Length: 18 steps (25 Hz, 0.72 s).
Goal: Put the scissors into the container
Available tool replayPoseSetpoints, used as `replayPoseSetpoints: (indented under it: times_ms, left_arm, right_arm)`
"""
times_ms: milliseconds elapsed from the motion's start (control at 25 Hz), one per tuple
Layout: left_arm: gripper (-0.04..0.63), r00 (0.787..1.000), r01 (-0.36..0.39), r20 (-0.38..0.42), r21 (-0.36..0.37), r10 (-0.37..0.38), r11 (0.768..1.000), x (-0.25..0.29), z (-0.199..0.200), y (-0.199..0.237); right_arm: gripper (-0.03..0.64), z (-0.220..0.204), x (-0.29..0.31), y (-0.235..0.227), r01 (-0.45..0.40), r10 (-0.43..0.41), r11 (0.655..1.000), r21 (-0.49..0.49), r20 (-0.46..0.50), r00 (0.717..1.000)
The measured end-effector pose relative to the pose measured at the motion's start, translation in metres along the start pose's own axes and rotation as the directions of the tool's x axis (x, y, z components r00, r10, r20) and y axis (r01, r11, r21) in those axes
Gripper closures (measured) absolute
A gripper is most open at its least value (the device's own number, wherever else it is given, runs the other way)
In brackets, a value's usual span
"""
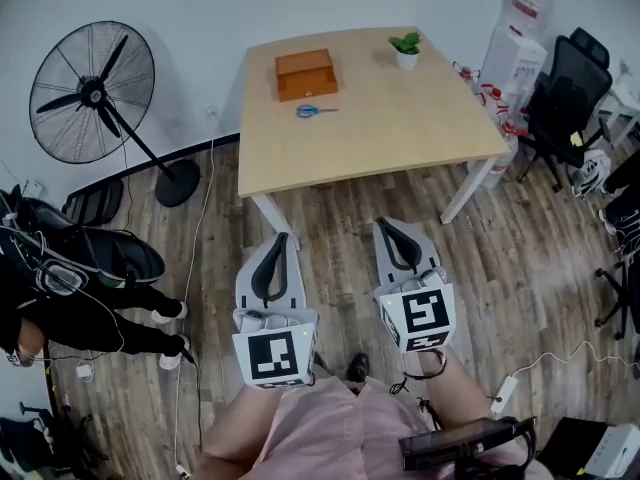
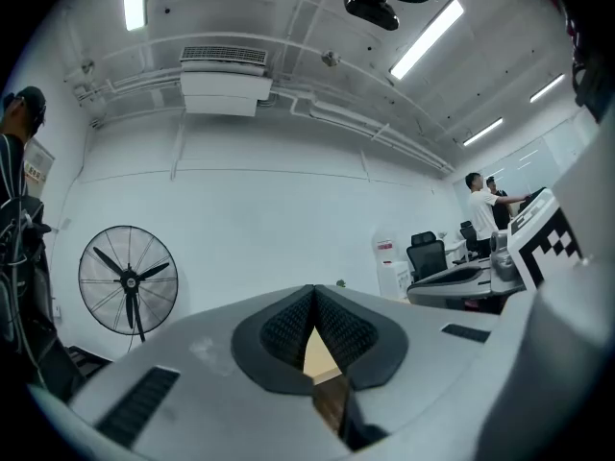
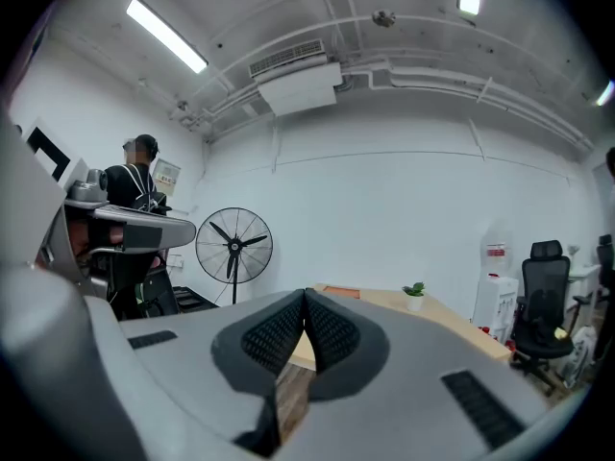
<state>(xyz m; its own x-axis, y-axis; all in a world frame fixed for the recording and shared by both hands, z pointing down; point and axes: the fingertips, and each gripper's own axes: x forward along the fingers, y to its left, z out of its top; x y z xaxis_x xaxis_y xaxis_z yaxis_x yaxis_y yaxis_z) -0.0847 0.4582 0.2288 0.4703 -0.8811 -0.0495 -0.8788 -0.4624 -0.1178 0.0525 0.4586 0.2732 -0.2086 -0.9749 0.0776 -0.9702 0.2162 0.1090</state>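
Blue-handled scissors (image 1: 315,111) lie on the light wooden table (image 1: 400,128), just in front of an orange box-shaped container (image 1: 306,74) at the table's far left. Both grippers hover over the wood floor, well short of the table's near edge. The left gripper (image 1: 281,236) (image 2: 313,291) is shut with nothing between its pads. The right gripper (image 1: 385,225) (image 3: 306,294) is also shut and holds nothing. Neither gripper view shows the scissors; the right gripper view shows the table (image 3: 452,325) ahead.
A small potted plant (image 1: 406,50) (image 3: 414,294) stands at the table's far right. A pedestal fan (image 1: 95,93) stands left of the table. A water dispenser (image 1: 515,43) and black office chair (image 1: 560,93) are right. A person (image 1: 60,288) sits at far left. Cables cross the floor.
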Motion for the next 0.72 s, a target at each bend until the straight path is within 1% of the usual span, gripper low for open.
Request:
replayPoseSetpoints:
  times_ms: [280, 320, 400, 440, 720]
  left_arm:
    - [0.591, 0.999, -0.032, -0.036, -0.006, 0.032, 0.999, 0.016, -0.014, 0.007]
    - [0.591, 0.999, -0.037, -0.039, -0.007, 0.037, 0.999, 0.020, -0.016, 0.009]
    - [0.591, 0.998, -0.046, -0.046, -0.011, 0.046, 0.999, 0.030, -0.021, 0.016]
    - [0.591, 0.998, -0.050, -0.049, -0.012, 0.050, 0.999, 0.036, -0.024, 0.021]
    - [0.591, 0.996, -0.062, -0.061, -0.022, 0.061, 0.998, 0.090, -0.042, 0.054]
  right_arm:
    - [0.615, -0.007, 0.021, -0.008, -0.031, 0.031, 1.000, -0.003, -0.010, 0.999]
    - [0.597, -0.007, 0.027, -0.008, -0.041, 0.041, 0.999, 0.003, -0.006, 0.999]
    - [0.445, -0.008, 0.039, -0.010, -0.061, 0.061, 0.998, 0.015, 0.001, 0.998]
    - [0.436, -0.009, 0.047, -0.011, -0.063, 0.063, 0.998, 0.015, 0.001, 0.998]
    - [0.437, -0.018, 0.108, -0.023, -0.060, 0.060, 0.998, 0.005, -0.025, 0.998]
